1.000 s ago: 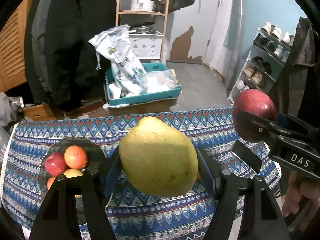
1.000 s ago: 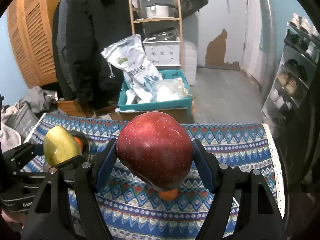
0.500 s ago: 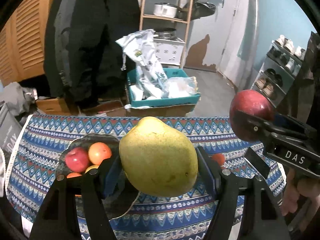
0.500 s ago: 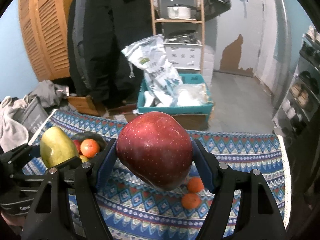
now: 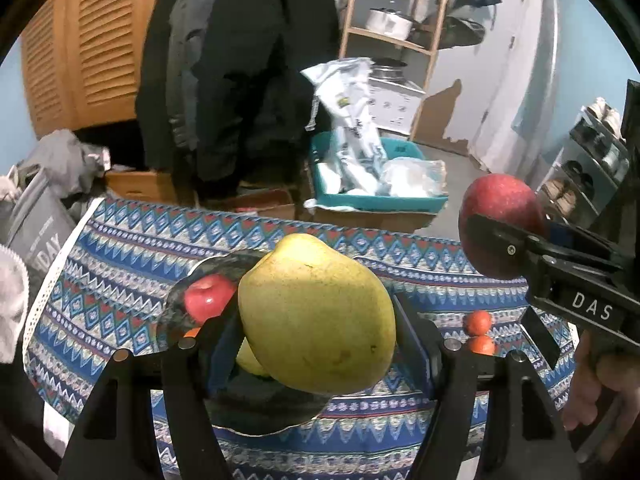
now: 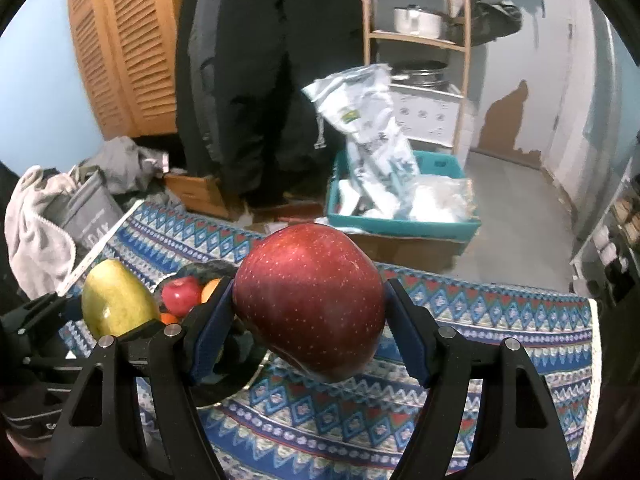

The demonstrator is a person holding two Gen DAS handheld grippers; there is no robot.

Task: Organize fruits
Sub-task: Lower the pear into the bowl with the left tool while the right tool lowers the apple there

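My left gripper [image 5: 318, 328] is shut on a large yellow-green pear [image 5: 316, 316] and holds it above a dark bowl [image 5: 256, 404]. The bowl holds a red apple [image 5: 208, 298] and other fruit, mostly hidden behind the pear. My right gripper [image 6: 308, 308] is shut on a big dark red apple [image 6: 310, 300], held above the patterned tablecloth [image 6: 480, 312] to the right of the bowl [image 6: 208, 270]. The pear also shows in the right wrist view [image 6: 116, 300], and the red apple in the left wrist view [image 5: 500, 224]. Two small oranges [image 5: 478, 332] lie on the cloth.
Beyond the table's far edge stand a teal crate [image 5: 380, 200] with plastic bags, a cardboard box [image 6: 196, 192], hanging dark coats [image 6: 256, 80] and a wooden shelf [image 6: 420, 40]. A shoe rack [image 5: 592, 152] is at the right. Grey bags [image 6: 72, 216] lie at the left.
Both grippers have swung left with their fruit. The bowl now lies under the pear, and the two small oranges have come into the left wrist view.
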